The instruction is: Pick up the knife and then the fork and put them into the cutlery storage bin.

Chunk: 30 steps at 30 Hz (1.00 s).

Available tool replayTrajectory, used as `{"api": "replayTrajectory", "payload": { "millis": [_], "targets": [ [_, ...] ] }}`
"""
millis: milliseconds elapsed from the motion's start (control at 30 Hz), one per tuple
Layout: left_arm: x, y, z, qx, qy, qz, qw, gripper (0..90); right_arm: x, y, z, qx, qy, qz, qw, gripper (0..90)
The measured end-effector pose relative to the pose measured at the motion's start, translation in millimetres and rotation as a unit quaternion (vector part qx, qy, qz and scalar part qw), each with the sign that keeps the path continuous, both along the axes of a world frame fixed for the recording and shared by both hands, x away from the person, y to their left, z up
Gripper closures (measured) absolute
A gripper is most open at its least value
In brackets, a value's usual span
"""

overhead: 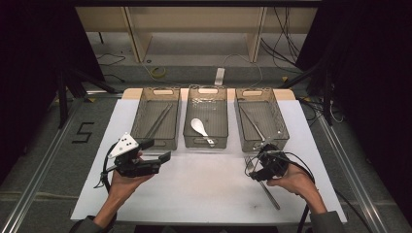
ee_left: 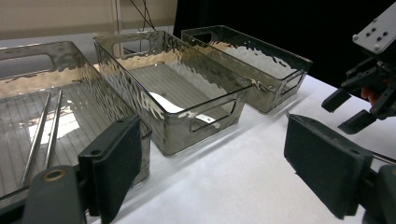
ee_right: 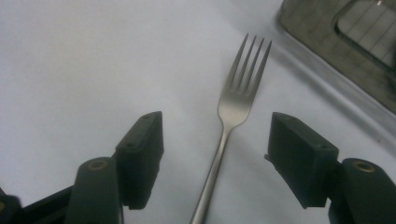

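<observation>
A metal fork (ee_right: 243, 88) lies on the white table sheet, tines pointing away from me; its handle (overhead: 271, 196) runs back under my right hand. My right gripper (ee_right: 217, 135) hangs low over it with a jaw on each side of the neck, open and not touching; the same gripper (overhead: 255, 167) sits just in front of the right bin. My left gripper (overhead: 156, 149) hovers open and empty before the left bin, its pads (ee_left: 116, 163) wide apart. Farther off in the left gripper view, the right gripper (ee_left: 348, 112) stands open.
Three clear bins stand in a row at the back: the left bin (overhead: 141, 116) holds chopsticks (overhead: 159, 120), the middle bin (overhead: 187, 121) a white spoon (overhead: 199, 127), the right bin (overhead: 279, 121) a metal utensil (overhead: 252, 124). Bare white sheet (overhead: 204, 184) lies between my hands.
</observation>
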<state>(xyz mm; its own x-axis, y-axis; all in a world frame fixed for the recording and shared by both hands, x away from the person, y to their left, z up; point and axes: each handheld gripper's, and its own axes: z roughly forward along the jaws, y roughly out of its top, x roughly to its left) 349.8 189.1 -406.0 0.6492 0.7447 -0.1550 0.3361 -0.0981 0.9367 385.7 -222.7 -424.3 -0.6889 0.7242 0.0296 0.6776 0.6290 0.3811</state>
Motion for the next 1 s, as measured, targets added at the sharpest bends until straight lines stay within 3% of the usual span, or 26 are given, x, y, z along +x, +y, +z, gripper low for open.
{"api": "replayTrajectory", "payload": {
  "millis": [100,500,1000],
  "targets": [
    [0.4,0.1,-0.3,0.000,0.001,0.000,1.0000,18.7,-2.6,-1.8,-5.6,-0.020,0.006,-0.002,0.9998,41.4],
    [0.6,-0.4,-0.4,0.002,0.001,-0.001,1.0000,18.7,-5.8,-5.8,-22.0,-0.045,0.031,0.001,0.9985,54.2],
    [0.4,-0.4,0.0,0.005,0.000,-0.002,1.0000,18.7,-4.6,-4.3,-30.2,-0.062,0.045,0.012,0.9970,63.8]
  ]
}}
